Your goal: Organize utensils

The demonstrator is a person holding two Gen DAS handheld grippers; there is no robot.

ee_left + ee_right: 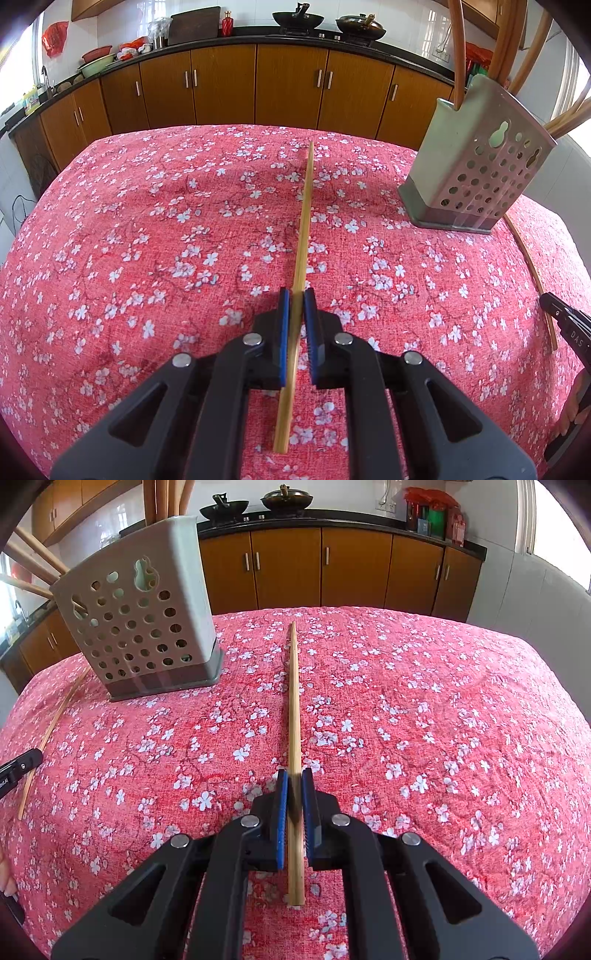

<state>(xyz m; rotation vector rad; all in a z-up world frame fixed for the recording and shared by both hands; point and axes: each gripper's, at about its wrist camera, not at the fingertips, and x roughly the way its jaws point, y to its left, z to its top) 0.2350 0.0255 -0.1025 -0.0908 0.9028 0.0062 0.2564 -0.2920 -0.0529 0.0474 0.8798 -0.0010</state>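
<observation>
Left gripper was clamped on a chopstick, blue pads pinching it near its thick end. The shaft ran from bottom centre of the left wrist view up to a tip in the upper middle, over the red floral cloth. A short tail stuck out behind the jaws. Whether the tip touched the cloth couldn't be told.

Right gripper was clenched on a second chopstick, same hold: grip near the butt, thin end pointing away up the frame.

Likely reason for the butt-end grip: the long free end leads, so the tip can be dropped into the holder without the jaws fouling the rim. That's a judgement.

Holder stood upright on the cloth, upper right in the left view and upper left in the right view. Perforated wall, several wooden utensils already sticking out of the top and leaning outward. So sorting looked partly done.

Each view caught the other gripper's chopstick at the frame edge, just beside the holder's base.

Both sticks were off the cloth at the grip and well apart from the holder's mouth. Next would probably be lift, tilt tip-down, insert. Risk: the leaning utensils crowd the opening.
</observation>
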